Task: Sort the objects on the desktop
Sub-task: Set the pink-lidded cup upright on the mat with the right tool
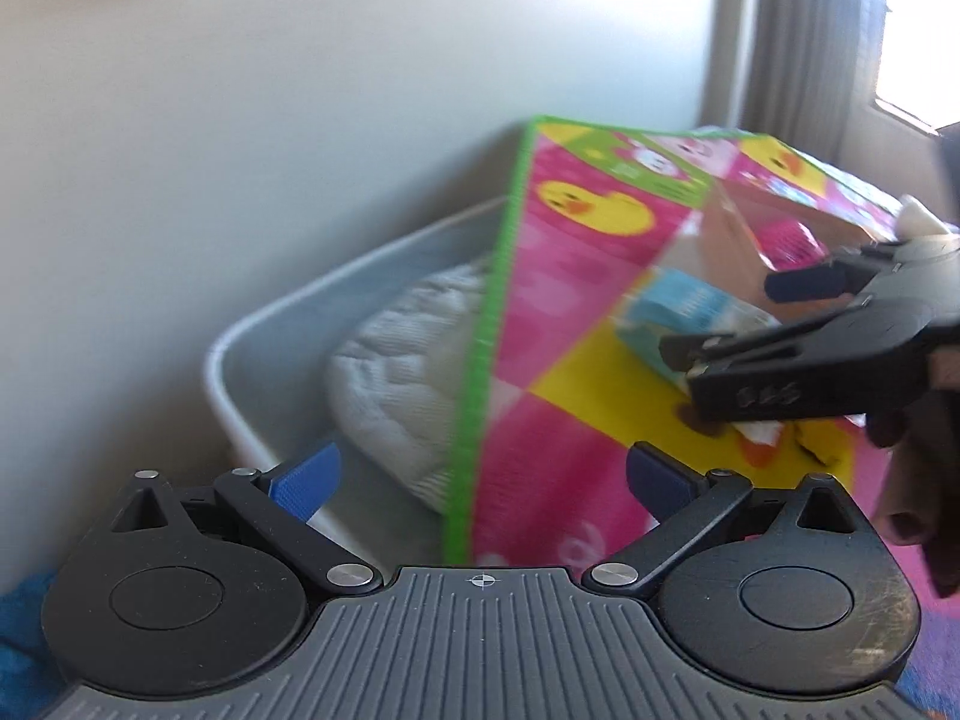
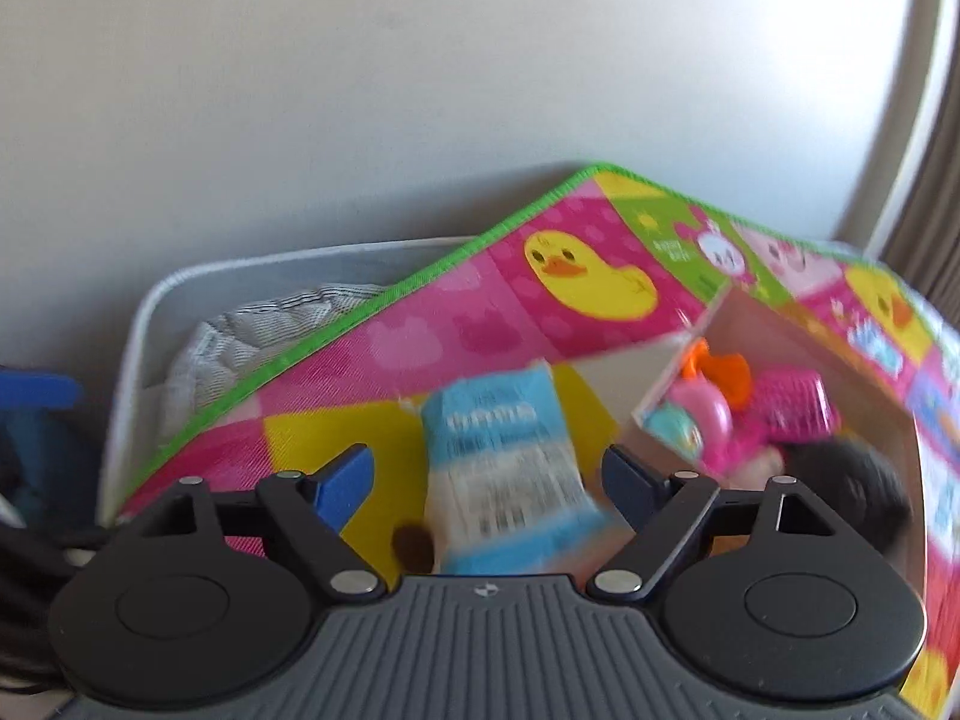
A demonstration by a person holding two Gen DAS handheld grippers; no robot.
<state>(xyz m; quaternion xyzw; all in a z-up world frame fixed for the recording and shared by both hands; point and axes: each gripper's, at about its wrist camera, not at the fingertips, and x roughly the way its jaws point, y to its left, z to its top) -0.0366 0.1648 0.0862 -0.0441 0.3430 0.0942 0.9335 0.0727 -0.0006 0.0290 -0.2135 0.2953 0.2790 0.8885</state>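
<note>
The right gripper [image 2: 486, 480] has its fingers spread around a blue-and-white packet [image 2: 510, 468], low centre, not pinching it; the print is too blurred to read. The left gripper [image 1: 483, 480] gapes, empty. Farther back, upper right, toys sit in a cardboard box [image 2: 774, 360] on the duck-patterned mat [image 2: 456, 330].

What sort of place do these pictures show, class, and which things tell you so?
Probably a room at home, perhaps a child's: a cartoon duck mat, a box of toys, a curtain by a window.
</note>
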